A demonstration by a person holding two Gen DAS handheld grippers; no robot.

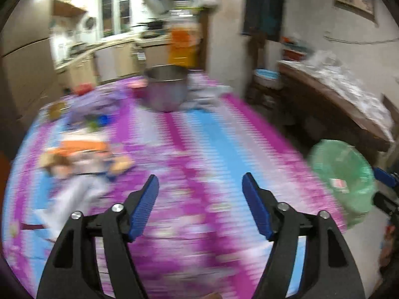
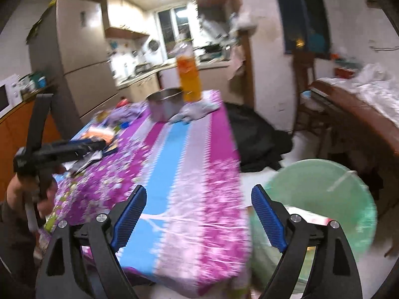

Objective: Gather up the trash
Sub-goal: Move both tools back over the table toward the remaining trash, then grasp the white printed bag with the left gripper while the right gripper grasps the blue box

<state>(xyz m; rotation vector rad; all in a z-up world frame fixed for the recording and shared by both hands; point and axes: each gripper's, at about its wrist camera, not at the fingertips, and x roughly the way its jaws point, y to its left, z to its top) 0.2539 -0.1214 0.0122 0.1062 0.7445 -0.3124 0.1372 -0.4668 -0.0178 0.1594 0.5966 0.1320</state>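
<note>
My left gripper (image 1: 200,182) is open and empty above a table with a purple, pink and blue cloth (image 1: 199,137). Wrappers and paper scraps (image 1: 82,157) lie on the cloth to its left, blurred. A green-lined bin (image 1: 344,182) stands off the table's right edge, with a packet inside. My right gripper (image 2: 199,194) is open and empty over the table's near right corner, with the bin (image 2: 324,199) just to its right. The left gripper (image 2: 69,147) shows in the right wrist view above the litter (image 2: 99,134).
A steel pot (image 1: 165,87) and an orange drink bottle (image 2: 188,74) stand at the table's far end beside a cloth (image 2: 197,109). A dark bag (image 2: 254,139) lies on the floor. A wooden side table (image 2: 361,114) with plastic stands at right. The kitchen lies behind.
</note>
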